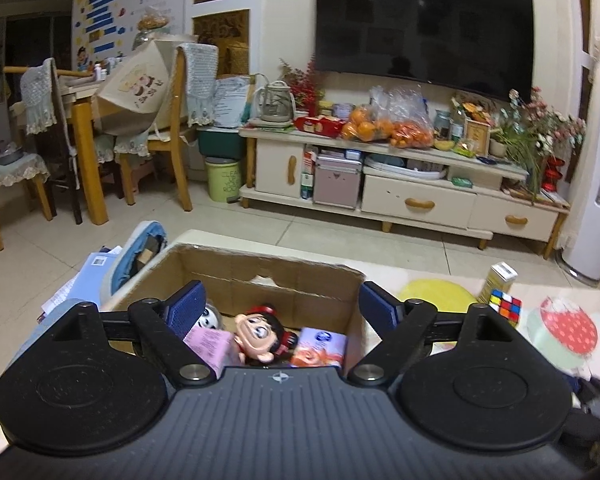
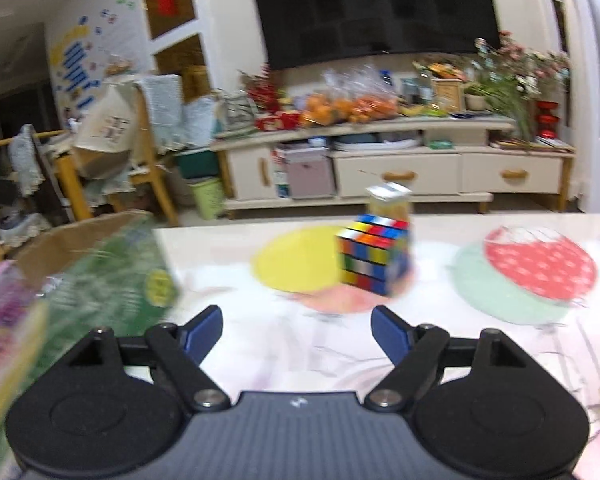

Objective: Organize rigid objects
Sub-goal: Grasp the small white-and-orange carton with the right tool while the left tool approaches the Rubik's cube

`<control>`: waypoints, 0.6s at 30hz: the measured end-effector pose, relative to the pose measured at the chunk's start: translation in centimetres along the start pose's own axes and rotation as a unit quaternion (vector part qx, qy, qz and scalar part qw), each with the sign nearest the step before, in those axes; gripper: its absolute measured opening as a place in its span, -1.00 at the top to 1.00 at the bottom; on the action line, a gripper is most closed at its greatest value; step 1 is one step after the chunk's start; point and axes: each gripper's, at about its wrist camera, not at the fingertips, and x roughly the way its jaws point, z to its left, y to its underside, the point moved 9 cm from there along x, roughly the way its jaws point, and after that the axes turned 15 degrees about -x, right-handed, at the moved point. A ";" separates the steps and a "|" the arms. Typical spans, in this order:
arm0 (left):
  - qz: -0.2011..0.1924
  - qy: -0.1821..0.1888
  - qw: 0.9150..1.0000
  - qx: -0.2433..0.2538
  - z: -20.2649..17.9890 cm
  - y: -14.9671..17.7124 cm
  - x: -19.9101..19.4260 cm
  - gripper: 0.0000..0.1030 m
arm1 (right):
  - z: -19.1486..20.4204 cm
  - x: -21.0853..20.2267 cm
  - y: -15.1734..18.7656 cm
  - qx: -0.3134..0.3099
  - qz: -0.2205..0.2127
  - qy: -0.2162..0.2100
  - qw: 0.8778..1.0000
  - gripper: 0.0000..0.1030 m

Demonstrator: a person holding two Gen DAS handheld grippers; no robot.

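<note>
The left claw [image 1: 280, 304] hangs spread over the cardboard box [image 1: 236, 276], gripping nothing. The right claw [image 2: 296, 334], spread and empty, faces the puzzle cube [image 2: 374, 258] at twelve o'clock on the desk [image 2: 440, 344].

An open cardboard box [image 1: 268, 280] holds a cartoon doll head [image 1: 260, 334], a pink carton [image 1: 210, 346] and a purple-orange packet [image 1: 320, 348]. On the worktop [image 2: 420, 344], a colour cube [image 2: 374, 256] stands just before a yellow carton [image 2: 390, 200].
</note>
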 end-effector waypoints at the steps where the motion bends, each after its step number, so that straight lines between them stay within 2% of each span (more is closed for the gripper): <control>1: 0.001 0.002 1.000 0.005 -0.1 0.2 0.0 -1.00 | -0.7 0.3 0.2 -0.003 0.002 0.007 1.000 -0.59; 8: 0.010 0.005 0.999 0.036 -0.1 1.0 0.0 -1.00 | -5.6 3.9 -0.3 -0.014 -0.001 0.032 0.999 -0.65; 14: 0.021 0.014 0.998 0.056 -0.2 1.2 0.1 -1.00 | -7.6 7.3 -3.0 -0.020 -0.019 0.014 1.000 -0.66; 18: 0.025 0.023 0.997 0.075 -0.6 1.6 0.1 -1.00 | -8.7 10.1 -4.3 -0.020 -0.015 0.001 1.000 -0.78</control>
